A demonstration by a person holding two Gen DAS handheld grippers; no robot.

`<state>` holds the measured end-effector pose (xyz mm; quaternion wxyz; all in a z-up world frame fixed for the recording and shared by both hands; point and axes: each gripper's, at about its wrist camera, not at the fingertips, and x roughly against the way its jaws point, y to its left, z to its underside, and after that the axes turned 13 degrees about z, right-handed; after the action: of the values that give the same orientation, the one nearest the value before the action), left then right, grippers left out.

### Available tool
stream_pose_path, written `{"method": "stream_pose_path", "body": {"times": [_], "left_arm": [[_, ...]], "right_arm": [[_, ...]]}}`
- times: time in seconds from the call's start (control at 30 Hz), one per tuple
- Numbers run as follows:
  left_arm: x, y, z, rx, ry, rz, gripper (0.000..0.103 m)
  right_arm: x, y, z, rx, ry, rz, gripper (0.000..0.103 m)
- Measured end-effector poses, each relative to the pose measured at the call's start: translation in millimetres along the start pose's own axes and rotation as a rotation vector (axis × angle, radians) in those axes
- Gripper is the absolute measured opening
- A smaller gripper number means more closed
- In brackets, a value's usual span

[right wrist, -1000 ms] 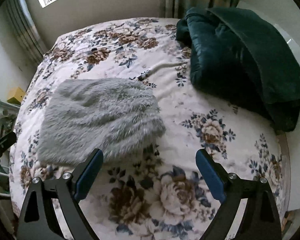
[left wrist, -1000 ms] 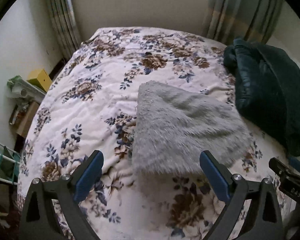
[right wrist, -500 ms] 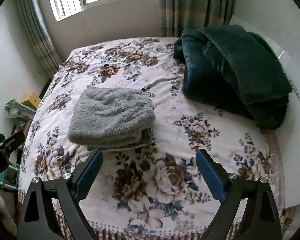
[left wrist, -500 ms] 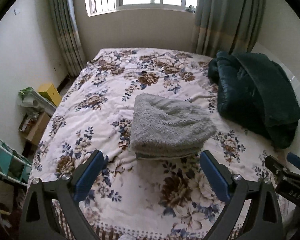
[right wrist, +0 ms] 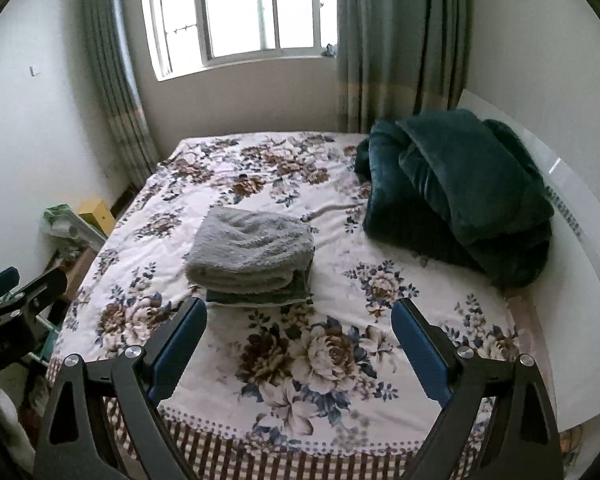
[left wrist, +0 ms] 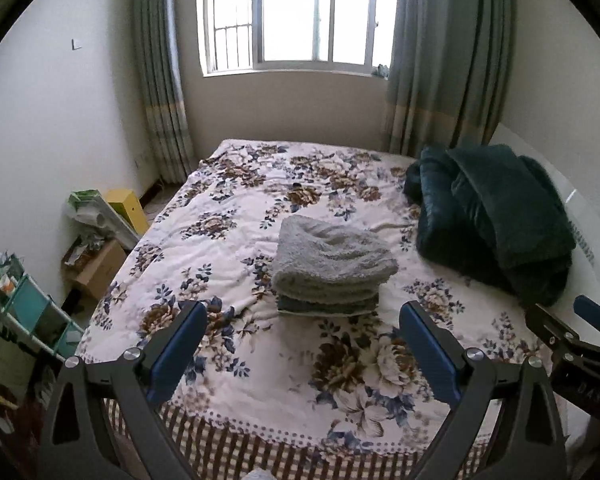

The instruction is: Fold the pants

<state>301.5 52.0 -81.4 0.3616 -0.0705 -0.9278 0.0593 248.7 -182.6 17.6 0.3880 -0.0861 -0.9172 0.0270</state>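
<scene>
Lying folded, fluffy grey pants (left wrist: 332, 264) on floral quilt (left wrist: 228, 248), left gripper (left wrist: 302, 344) and right gripper (right wrist: 298, 340) spread wide, empty

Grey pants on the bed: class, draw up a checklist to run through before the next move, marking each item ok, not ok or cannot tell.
1. Grey pants folded into a compact stack: ok.
2. Stack lies fully on the floral bedspread, away from its edges: ok.
3. Left gripper open, holding nothing: ok.
4. Right gripper open, holding nothing: ok.
5. Stack apart from the dark green blanket: ok.
6. Whether the darker layer under the stack belongs to the pants: cannot tell.
</scene>
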Motion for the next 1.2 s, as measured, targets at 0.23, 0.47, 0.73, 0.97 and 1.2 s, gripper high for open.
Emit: {"method": "stream_pose_path", "body": {"times": [0.23,0.47,0.73,0.97,1.2], "left_arm": [[55.8,-14.2,14.9,-0.012,-0.027,0.0,0.098],[94.0,-16.4,17.0,-0.054,-0.066,-0.008,0.098],[112.1,-9.4,22.0,-0.057,-0.08,-0.001,0.098],[106.1,-7.1,21.3,-0.05,-0.084,0.009,0.102],[76.9,-1.0,12.2,-0.046,-0.071,-0.012,0.103]], "right_arm": [[78.0,-17.1,16.4,0.019,-0.055,-0.031,0.095],[135.5,-18.4,28.1,0.01,-0.087,-0.05,0.095],[164.7,-4.9,33.2,0.004,-0.086,-0.082,0.096],[161.5,0.5,29.0,-0.02,-0.099,-0.069,0.101],[130.0,10.6,15.7,-0.03,-0.084,-0.009,0.101]]}}
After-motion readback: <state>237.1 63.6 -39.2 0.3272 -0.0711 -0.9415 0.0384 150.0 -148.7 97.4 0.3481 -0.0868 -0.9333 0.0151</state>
